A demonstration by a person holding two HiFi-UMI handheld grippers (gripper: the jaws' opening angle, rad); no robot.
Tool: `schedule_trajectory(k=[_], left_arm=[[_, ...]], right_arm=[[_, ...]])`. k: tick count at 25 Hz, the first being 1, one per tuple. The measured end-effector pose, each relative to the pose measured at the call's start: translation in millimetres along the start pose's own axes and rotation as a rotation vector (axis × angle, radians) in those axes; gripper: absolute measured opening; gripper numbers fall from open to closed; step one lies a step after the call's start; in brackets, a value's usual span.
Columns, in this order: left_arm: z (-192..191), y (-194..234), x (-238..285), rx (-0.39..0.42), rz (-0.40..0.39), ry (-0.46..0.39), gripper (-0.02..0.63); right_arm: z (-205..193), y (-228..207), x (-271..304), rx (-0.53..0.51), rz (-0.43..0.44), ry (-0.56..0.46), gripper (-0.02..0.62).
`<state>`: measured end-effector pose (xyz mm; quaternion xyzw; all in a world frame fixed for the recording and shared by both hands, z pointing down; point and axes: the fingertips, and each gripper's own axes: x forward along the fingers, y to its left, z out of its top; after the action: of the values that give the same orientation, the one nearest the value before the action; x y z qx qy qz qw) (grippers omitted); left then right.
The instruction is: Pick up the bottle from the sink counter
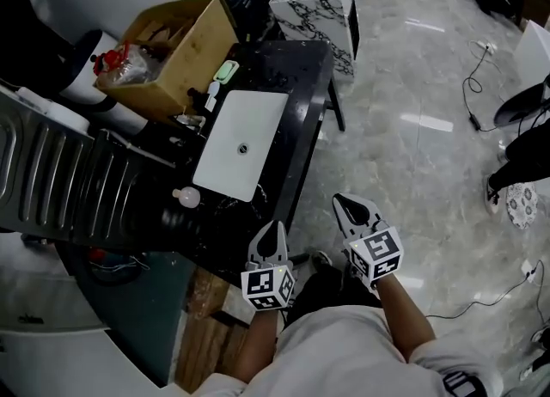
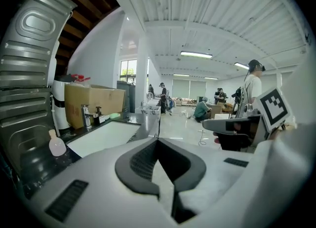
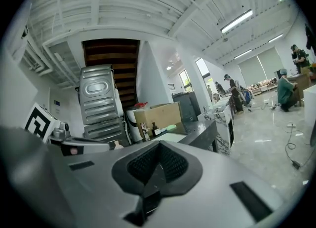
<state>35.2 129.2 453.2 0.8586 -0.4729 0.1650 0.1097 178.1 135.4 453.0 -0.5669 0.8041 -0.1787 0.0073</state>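
Observation:
A small round pale-pink bottle [image 1: 186, 198] stands on the black sink counter [image 1: 301, 86], just off the near left corner of the white basin [image 1: 241, 144]. In the left gripper view the bottle [image 2: 56, 144] is at the far left, well apart from the jaws. My left gripper [image 1: 271, 229] is shut and empty, held over the counter's near edge, to the right of the bottle. My right gripper [image 1: 345, 202] is also shut and empty, beyond the counter's right side, over the floor. From the right gripper view only the bottle's [image 3: 116, 144] top shows, behind the left gripper [image 3: 74, 145].
An open cardboard box [image 1: 172, 47] sits at the counter's far left, with a faucet [image 1: 199, 103] and a green soap dish [image 1: 227, 70] beside it. A ribbed metal panel [image 1: 60, 180] stands to the left. A marbled cabinet [image 1: 318, 0] and floor cables [image 1: 473, 86] lie beyond.

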Motion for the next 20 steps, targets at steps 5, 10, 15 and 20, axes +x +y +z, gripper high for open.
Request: schedule_trajectory(k=[5,10,15,20], left_arm=[[-5.9,20.1,23.8,-0.032,0.01,0.01,0.011],[-6.2,61.3,42.5,-0.09,0.053,-0.001,0.011],[-9.6,118.8,57.3,-0.138,0.146,0.002,0.011],[-19.5,165.6,73.1,-0.184,0.204,0.034,0.011]], right_arm=[[-11.4,1.4,27.1,-0.039,0.029,0.058,0.009],[-3.2,14.2,75.5,-0.099,0.097,0.123,0.009],[6.5,41.9,143.2,-0.154,0.227,0.144,0.009],[3.9,68.8,200.2,-0.172,0.305,0.175,0.009]])
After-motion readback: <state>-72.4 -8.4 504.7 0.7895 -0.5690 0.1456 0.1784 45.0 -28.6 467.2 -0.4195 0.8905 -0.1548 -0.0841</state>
